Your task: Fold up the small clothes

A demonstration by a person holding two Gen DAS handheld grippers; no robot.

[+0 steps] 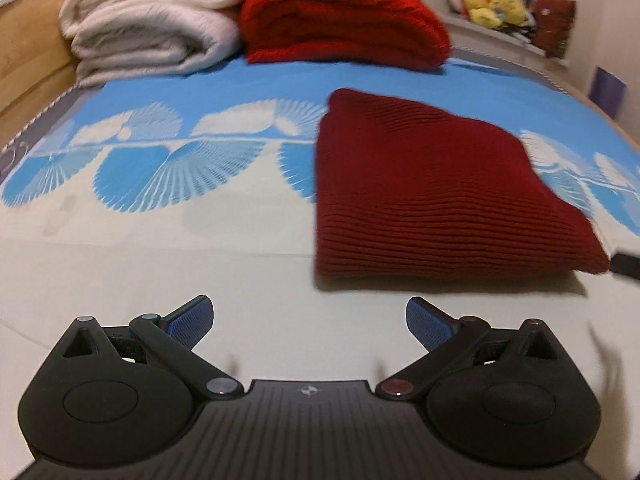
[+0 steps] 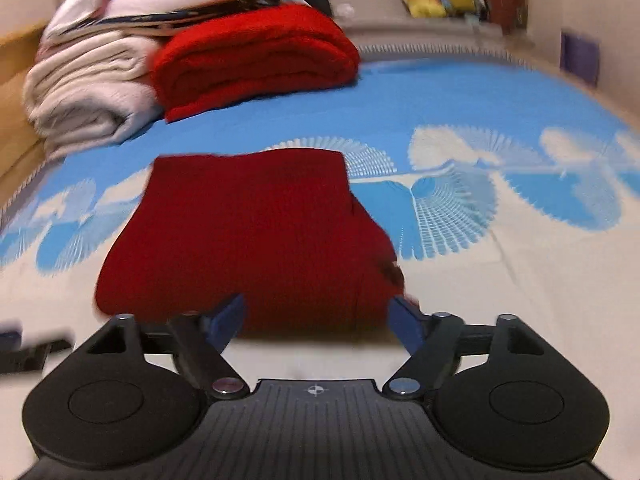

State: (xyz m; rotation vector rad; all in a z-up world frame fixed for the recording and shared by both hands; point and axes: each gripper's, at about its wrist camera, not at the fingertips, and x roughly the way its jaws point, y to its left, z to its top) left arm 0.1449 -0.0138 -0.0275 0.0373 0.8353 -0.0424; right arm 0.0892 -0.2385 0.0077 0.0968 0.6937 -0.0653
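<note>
From the left wrist, the left gripper (image 1: 310, 316) is hovering spread wide and empty, the folded dark red knit (image 1: 436, 192) lying ahead to its right on the bedspread (image 1: 160, 248). From the right wrist, the right gripper (image 2: 316, 318) is gaping at the knit's near edge, gripping nothing; pressing that fold flat would probably neaten it.

light: dim, warm | blur: motion, worse right wrist | edges: fisheye-bent

The right gripper (image 2: 316, 318) is seen with jaws apart and nothing pressed between them. A folded dark red knit garment (image 2: 256, 232) is laid on the blue-and-white sheet (image 2: 500, 240) at twelve o'clock. A bright red blanket (image 2: 256, 56) is stacked at eleven o'clock.
</note>
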